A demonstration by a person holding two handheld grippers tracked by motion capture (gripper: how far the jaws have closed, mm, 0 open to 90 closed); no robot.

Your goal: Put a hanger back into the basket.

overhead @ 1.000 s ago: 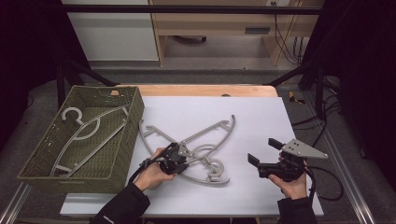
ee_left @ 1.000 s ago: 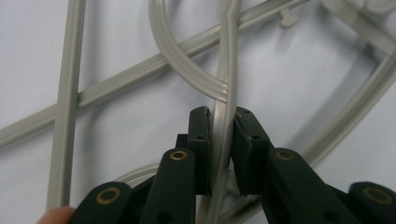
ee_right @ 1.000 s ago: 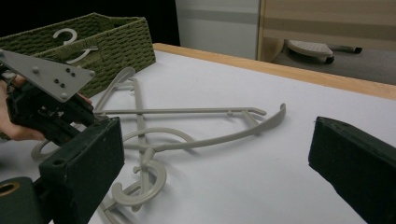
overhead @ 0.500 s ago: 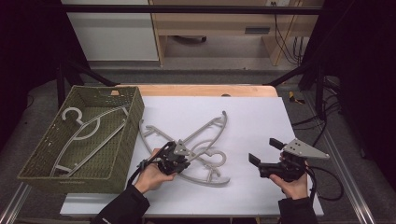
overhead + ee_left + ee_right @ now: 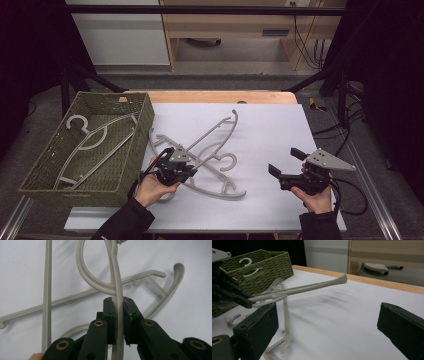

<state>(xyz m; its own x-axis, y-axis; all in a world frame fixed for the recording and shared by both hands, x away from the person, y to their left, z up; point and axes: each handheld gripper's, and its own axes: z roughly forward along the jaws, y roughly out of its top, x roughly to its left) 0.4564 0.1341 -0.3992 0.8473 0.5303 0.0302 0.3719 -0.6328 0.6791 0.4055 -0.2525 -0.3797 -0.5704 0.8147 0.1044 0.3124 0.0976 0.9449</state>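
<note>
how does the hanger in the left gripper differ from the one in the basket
The grey plastic hanger clamped in the left gripper is tilted, one end raised off the white table; the grey hanger in the green woven basket lies loose and untouched. The held one crosses another hanger; the basket one is alone. Both look alike.

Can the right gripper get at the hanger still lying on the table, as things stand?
Probably yes. The right gripper is open and holds nothing, and bare table lies between it and the lying hanger. The lifted hanger crosses above its far end.

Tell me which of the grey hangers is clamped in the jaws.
The hanger lifted off the sheet, pinched by the left gripper; another lies flat beneath it, a third sits in the basket.
</note>
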